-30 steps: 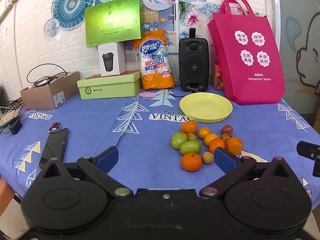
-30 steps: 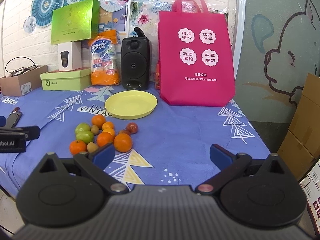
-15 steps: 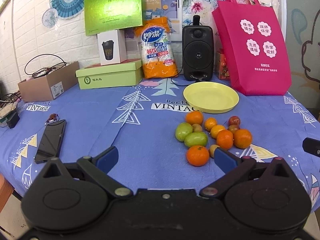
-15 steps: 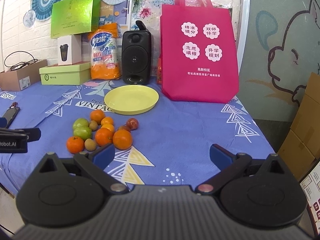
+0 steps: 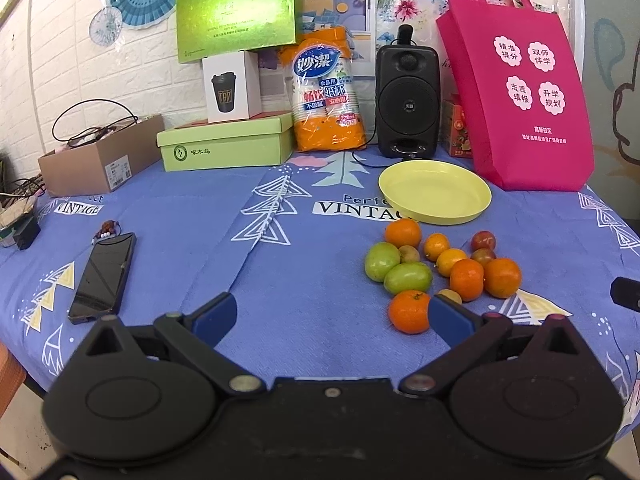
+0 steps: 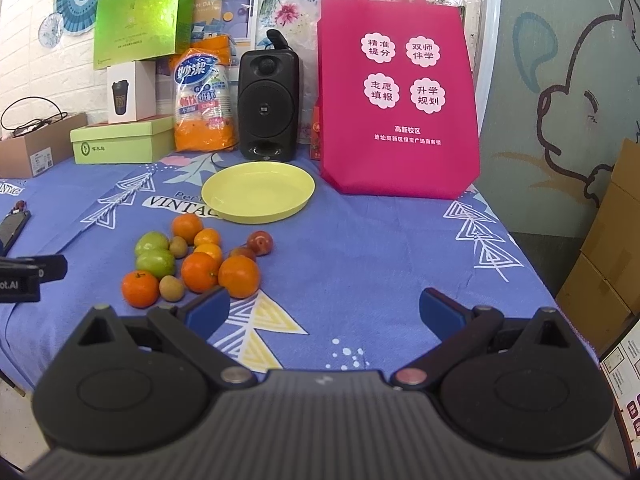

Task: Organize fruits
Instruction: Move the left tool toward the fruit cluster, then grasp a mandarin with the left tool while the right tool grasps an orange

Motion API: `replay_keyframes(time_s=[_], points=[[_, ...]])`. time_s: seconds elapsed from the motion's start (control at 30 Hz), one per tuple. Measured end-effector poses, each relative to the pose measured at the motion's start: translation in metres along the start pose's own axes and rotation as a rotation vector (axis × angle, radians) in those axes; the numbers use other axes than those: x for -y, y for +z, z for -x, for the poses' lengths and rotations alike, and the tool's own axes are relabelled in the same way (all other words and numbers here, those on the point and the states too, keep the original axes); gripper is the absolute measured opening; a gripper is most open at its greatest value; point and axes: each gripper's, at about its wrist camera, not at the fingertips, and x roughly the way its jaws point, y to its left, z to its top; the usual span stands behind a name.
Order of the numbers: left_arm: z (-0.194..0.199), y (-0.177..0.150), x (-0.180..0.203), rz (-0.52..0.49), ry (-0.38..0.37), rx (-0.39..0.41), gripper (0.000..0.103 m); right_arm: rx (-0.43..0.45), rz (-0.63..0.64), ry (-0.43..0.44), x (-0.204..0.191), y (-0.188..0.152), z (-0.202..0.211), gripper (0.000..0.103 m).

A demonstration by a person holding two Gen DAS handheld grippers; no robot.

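Observation:
A pile of fruit lies on the blue tablecloth: several oranges (image 5: 409, 312) (image 6: 239, 276), two green fruits (image 5: 408, 278) (image 6: 155, 262), small brown kiwis (image 6: 171, 287) and red plums (image 5: 483, 241) (image 6: 260, 243). An empty yellow plate (image 5: 435, 197) (image 6: 258, 191) sits just behind the pile. My left gripper (image 5: 332, 318) is open and empty, its right finger close beside the nearest orange. My right gripper (image 6: 324, 314) is open and empty, to the right of the pile.
A pink tote bag (image 5: 516, 92) (image 6: 398, 96), a black speaker (image 5: 407, 98), a paper-cup pack (image 5: 326, 92) and green boxes (image 5: 224, 146) line the back. A phone (image 5: 103, 276) lies at the left. A cardboard box (image 6: 604, 276) stands off the table's right edge.
Both grippers have moved forward towards the table, so the fruit and plate appear closer and larger. Both stay open. Nothing on the table has moved.

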Motion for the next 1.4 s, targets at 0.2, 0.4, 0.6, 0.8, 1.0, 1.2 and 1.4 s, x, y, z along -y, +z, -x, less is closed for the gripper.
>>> replay_keyframes(time_s=[0.2, 0.4, 0.6, 0.8, 1.0, 1.2, 1.4], points=[[-0.004, -0.002, -0.001, -0.011, 0.0, 0.006, 0.103, -0.019, -0.009, -0.028, -0.001, 0.003, -0.01, 0.103], [-0.014, -0.004, -0.007, -0.009, -0.019, 0.013, 0.103, -0.038, 0.0, -0.046, -0.004, 0.003, -0.023, 0.103], [-0.027, -0.005, -0.012, -0.008, -0.096, 0.028, 0.103, -0.035, -0.008, 0.017, -0.002, 0.002, -0.034, 0.103], [-0.05, -0.005, -0.015, 0.006, -0.163, -0.023, 0.103, 0.041, -0.029, 0.16, 0.006, -0.002, -0.039, 0.103], [-0.066, -0.01, 0.001, -0.074, -0.165, -0.034, 0.103, 0.047, 0.067, 0.202, -0.005, 0.0, -0.052, 0.103], [-0.085, -0.016, 0.008, -0.072, -0.183, -0.061, 0.09, 0.023, 0.09, 0.264, -0.008, -0.004, -0.07, 0.103], [-0.102, -0.025, 0.026, -0.114, -0.27, -0.078, 0.077, 0.021, 0.167, 0.273, -0.018, -0.01, -0.085, 0.098]])
